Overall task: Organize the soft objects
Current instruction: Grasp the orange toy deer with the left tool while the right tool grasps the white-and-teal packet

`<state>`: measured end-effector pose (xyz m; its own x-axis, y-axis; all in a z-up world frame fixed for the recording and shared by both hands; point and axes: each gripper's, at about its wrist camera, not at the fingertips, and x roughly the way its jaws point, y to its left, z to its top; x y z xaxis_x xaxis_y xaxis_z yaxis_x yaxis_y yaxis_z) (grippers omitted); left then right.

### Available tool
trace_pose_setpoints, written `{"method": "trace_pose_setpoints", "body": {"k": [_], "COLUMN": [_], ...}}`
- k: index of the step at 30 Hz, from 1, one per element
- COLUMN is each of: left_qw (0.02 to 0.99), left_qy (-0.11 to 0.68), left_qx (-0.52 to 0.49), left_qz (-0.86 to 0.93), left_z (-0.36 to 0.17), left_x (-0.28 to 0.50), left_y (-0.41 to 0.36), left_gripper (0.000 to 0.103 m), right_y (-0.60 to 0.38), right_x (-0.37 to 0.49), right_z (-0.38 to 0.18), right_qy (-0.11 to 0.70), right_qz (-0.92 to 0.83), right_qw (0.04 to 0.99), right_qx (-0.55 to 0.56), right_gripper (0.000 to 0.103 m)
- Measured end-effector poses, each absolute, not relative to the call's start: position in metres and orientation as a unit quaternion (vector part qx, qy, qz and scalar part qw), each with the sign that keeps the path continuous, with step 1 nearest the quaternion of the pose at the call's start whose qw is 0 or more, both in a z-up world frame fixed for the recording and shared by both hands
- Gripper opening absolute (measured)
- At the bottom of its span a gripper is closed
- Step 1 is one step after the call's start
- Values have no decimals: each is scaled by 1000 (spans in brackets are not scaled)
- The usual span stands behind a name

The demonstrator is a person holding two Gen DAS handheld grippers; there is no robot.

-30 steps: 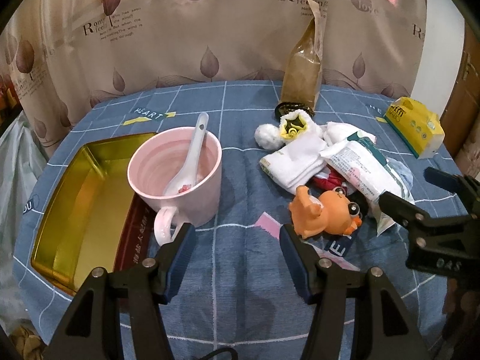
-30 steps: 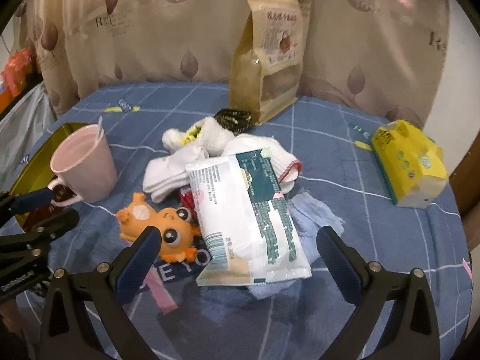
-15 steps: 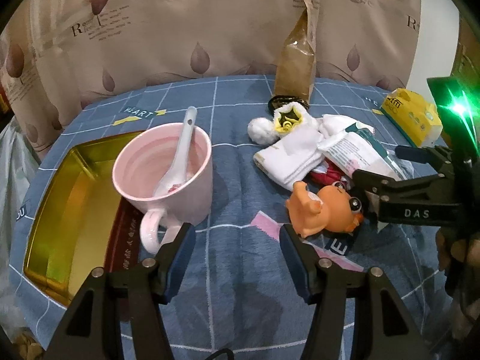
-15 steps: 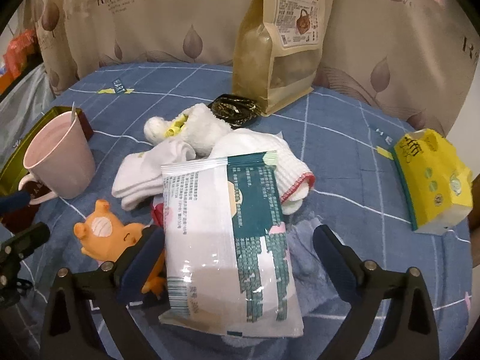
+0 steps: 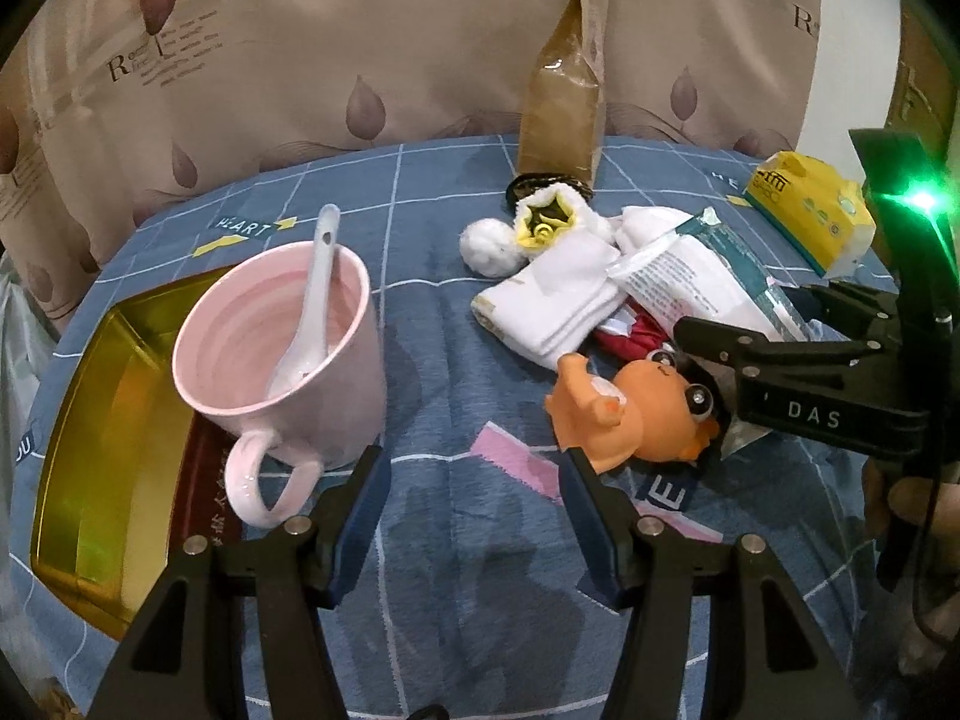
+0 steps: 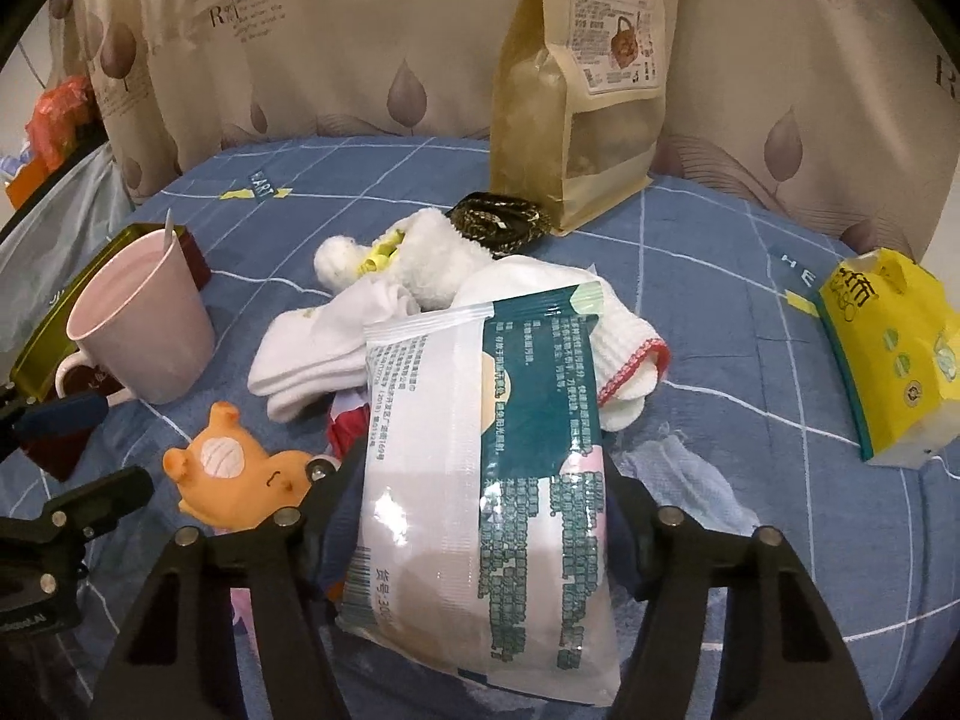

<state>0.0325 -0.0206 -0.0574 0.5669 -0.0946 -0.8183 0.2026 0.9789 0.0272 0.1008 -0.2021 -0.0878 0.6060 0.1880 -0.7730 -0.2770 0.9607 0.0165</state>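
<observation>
A white and teal packet [image 6: 480, 450] lies on a heap of white socks [image 6: 324, 348], with a white plush toy [image 6: 420, 258] behind. My right gripper [image 6: 471, 480] straddles the packet's near end. Its jaws are closing and the pads touch the packet's sides. An orange squeaky toy [image 5: 630, 414] lies just left of it. My left gripper [image 5: 474, 516] hangs open over bare blue cloth between the pink mug [image 5: 282, 354] and the orange toy, with nothing between its fingers.
A gold tin [image 5: 90, 420] sits left of the mug, which holds a spoon [image 5: 312, 294]. A brown pouch [image 6: 588, 78] stands at the back with a dark coil [image 6: 498, 222] before it. A yellow tissue pack [image 6: 888, 348] lies far right. A curtain backs the table.
My right gripper came forward and down over the packet and its jaws narrowed from wide open onto the packet's sides. The left gripper drifted slightly forward, still open.
</observation>
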Motion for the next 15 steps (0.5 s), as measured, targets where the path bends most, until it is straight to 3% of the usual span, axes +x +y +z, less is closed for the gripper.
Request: {"method": "trace_pose_setpoints", "body": {"k": [7, 10, 15], "left_qw": [882, 878, 869], "left_qy": [450, 453, 458], "left_qx": [63, 65, 71], "left_qz": [-123, -144, -171], "left_z": [-53, -52, -53], "left_x": [27, 26, 29], "left_y": [-30, -35, -48], "left_gripper": [60, 68, 70], "right_y": [-215, -224, -238], "right_x": [95, 88, 74], "right_z": [-73, -64, -54], "right_qy": [418, 415, 409], "right_qz": [119, 114, 105], "right_qw": [900, 902, 906], "right_qx": [-21, -4, 13], "right_gripper": [61, 61, 61]}}
